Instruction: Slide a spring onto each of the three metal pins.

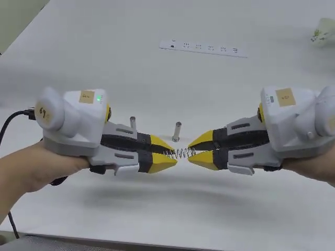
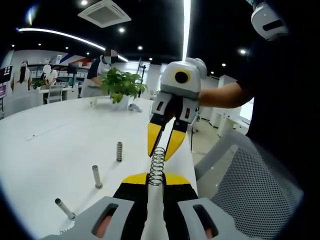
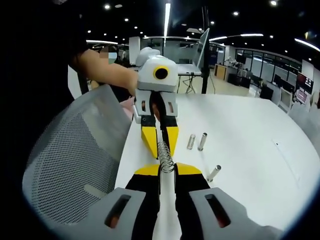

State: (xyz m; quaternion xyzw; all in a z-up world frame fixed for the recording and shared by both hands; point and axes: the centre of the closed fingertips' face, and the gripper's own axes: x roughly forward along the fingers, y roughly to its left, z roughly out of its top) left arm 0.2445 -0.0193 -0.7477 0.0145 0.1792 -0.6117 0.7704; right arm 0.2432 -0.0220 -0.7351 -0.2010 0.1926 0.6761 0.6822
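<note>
Jointly, left gripper (image 1: 171,156), right gripper (image 1: 191,151) clamp spring (image 1: 182,152), far pin (image 2: 119,151) sprung

Spring (image 1: 182,152) before pin (image 1: 178,130) (pin on table (image 1: 157,83))

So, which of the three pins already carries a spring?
The far pin in the left gripper view: a spring wraps it, the two nearer pins are bare.

Open-plan office, white worktable (image 2: 60,135), mesh chair (image 3: 65,150), potted plant (image 2: 122,85)
</note>
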